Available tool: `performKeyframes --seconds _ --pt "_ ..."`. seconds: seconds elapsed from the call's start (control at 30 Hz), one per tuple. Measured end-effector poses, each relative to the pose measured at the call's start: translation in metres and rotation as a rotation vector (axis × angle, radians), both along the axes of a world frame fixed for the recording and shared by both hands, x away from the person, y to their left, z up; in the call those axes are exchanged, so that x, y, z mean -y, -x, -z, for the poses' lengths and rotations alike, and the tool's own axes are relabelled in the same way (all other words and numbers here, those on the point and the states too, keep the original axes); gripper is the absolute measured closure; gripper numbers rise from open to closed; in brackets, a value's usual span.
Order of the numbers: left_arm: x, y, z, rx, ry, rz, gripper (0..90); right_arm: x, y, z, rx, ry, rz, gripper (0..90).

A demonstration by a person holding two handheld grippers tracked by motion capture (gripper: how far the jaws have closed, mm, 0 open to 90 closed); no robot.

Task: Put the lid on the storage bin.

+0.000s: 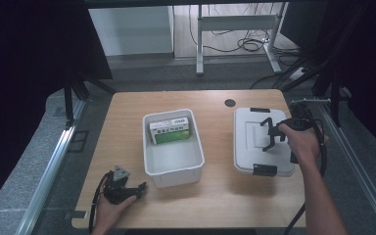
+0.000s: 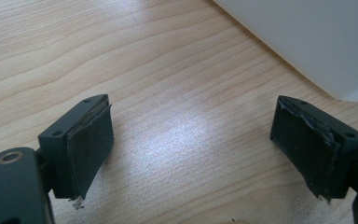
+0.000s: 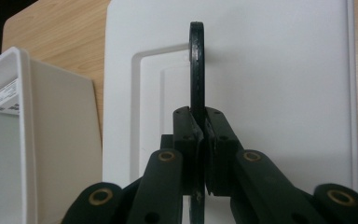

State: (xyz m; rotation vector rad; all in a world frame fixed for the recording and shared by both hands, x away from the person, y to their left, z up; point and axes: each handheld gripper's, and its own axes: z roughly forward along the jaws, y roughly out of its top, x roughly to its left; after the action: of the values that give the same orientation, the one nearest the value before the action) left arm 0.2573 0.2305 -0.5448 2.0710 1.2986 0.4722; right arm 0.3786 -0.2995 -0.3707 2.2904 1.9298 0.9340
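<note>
We are pinching the lid's [image 1: 263, 141] handle [image 3: 196, 84] in the right claw [image 3: 201, 140]; the bin [image 1: 173, 169] is lying to its left (left claw [image 2: 191, 147] spread, idle).

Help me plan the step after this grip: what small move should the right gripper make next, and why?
Probably lift the lid by its black handle and carry it toward the open white bin. The right gripper is shut on that handle, the bin holds a green box and has no cover, and the left gripper rests open on the table.
</note>
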Motion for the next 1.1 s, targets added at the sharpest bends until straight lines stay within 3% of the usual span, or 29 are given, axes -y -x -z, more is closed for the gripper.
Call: performKeyframes --seconds 0.77,1.1 --pt "0.000 0.000 0.000 0.002 0.001 0.000 13.0 -0.036 0.000 -0.035 0.048 -0.016 -0.078 84.8" --pt "0.000 0.000 0.000 0.000 0.000 0.001 13.0 -0.044 -0.001 -0.039 0.044 -0.010 -0.088 84.8"
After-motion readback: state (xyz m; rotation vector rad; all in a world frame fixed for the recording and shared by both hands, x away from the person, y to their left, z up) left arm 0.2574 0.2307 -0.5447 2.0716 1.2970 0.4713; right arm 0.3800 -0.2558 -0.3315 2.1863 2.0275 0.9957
